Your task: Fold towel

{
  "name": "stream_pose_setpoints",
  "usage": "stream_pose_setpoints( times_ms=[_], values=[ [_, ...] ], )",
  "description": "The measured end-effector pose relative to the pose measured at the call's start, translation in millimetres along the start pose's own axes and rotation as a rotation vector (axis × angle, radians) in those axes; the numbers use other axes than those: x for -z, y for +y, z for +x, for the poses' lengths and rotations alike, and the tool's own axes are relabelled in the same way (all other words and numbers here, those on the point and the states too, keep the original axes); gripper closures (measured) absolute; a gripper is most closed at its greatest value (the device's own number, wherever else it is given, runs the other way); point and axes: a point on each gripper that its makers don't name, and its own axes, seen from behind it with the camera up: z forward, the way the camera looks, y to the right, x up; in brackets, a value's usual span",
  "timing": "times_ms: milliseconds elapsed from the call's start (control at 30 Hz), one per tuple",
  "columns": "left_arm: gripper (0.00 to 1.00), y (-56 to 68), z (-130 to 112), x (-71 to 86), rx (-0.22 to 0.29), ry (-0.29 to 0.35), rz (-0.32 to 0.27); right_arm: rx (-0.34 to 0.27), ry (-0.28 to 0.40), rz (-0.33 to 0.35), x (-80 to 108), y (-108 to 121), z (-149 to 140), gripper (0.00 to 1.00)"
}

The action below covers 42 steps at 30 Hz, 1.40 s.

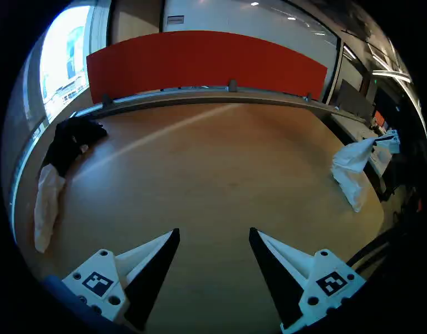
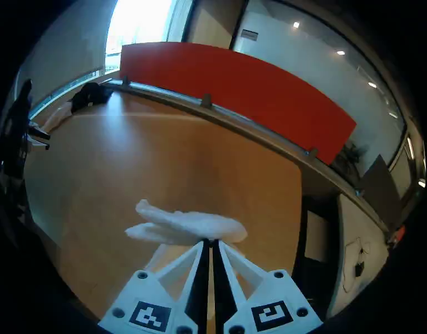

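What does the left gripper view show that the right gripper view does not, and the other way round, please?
The left gripper view gives the open left gripper over the wooden table and a white cloth beside the dark bundle. The right gripper view gives the right gripper shut on the white towel, close up, and a neighbouring desk. Both share the table, the red divider, the dark bundle and the towel.
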Motion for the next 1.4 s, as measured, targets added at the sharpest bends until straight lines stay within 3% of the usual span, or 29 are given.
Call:
stream_pose_setpoints(
  times_ms=[367, 800, 1100, 1400],
  values=[
    [0.08, 4.6, -10.5, 4.9, -0.027, -0.018, -0.005, -0.06, -0.082, -0.034, 5.2, -0.6, -71.0, 0.97],
    [0.08, -1.0, -19.0, 12.2, -0.042, -0.035, 0.007, -0.167, -0.166, -0.052, -12.2, -10.3, -139.2, 0.97],
    [0.08, -7.6, -23.7, 15.3, -0.048, -0.043, 0.024, -0.229, -0.217, -0.061, -33.3, -14.6, -169.4, 0.97],
    [0.08, -14.0, -27.5, 18.2, -0.031, -0.046, 0.036, -0.257, -0.238, -0.073, -45.7, -17.9, -180.1, 0.97]
  ],
)
